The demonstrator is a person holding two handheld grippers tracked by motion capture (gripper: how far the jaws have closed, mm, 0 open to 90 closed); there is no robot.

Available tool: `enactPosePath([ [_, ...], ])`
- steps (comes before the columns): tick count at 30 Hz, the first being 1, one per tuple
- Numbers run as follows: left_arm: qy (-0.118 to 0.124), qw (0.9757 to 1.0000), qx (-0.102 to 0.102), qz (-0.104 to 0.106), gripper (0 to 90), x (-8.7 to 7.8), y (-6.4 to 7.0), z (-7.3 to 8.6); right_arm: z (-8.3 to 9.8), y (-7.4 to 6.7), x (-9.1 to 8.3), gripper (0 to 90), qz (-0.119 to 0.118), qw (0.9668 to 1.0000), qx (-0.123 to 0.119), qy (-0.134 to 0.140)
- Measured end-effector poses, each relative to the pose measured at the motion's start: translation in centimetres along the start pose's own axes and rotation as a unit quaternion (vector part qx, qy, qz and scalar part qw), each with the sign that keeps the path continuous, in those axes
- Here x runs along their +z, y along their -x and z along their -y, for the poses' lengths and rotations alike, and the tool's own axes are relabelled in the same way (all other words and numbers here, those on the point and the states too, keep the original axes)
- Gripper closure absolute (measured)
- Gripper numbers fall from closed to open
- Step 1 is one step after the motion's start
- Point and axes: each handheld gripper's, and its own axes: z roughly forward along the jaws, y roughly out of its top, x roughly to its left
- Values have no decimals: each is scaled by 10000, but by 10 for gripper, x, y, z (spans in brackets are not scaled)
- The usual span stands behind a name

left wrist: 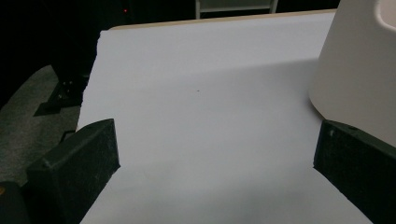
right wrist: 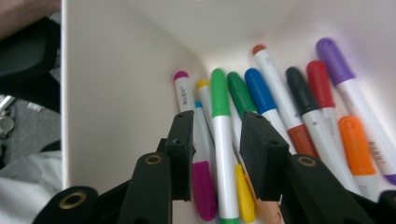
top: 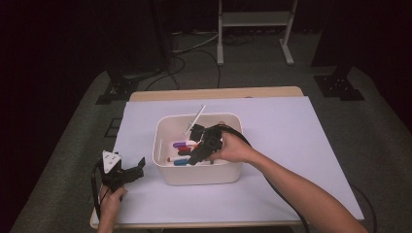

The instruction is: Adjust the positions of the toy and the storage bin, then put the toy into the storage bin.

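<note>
Straddling a green-capped marker (right wrist: 223,135) with unreadable barrel print, the right tongs (right wrist: 215,140) stand apart; left tongs (left wrist: 210,158) gape wide

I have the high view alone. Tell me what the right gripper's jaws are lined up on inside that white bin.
Observer: In the right gripper view, the right gripper has its jaws open either side of a green-capped marker, not pressing it.
Operator: Report what lies toward the wall.
Observer: A magenta-tipped marker lies next to the white bin wall.
Operator: Now check the left gripper.
Observer: In the left gripper view, the left gripper has its jaws wide open over the bare white sheet, with nothing between them.
</note>
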Motion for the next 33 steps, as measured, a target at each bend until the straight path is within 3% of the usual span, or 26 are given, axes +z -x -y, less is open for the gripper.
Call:
enactPosePath([
  [8,-15,10000,-50,-8,0,0,-1,0,7,-2,-30,589,129,9990,69,432],
  [13,-36,10000,-44,-4,0,1,0,0,15,-1,-48,534,212,9981,99,567],
  [19,18,10000,71,5,0,-1,2,0,35,-2,-73,484,406,9956,118,841],
  [33,6,10000,67,-29,0,-1,2,0,88,4,-118,450,672,9889,594,1182],
])
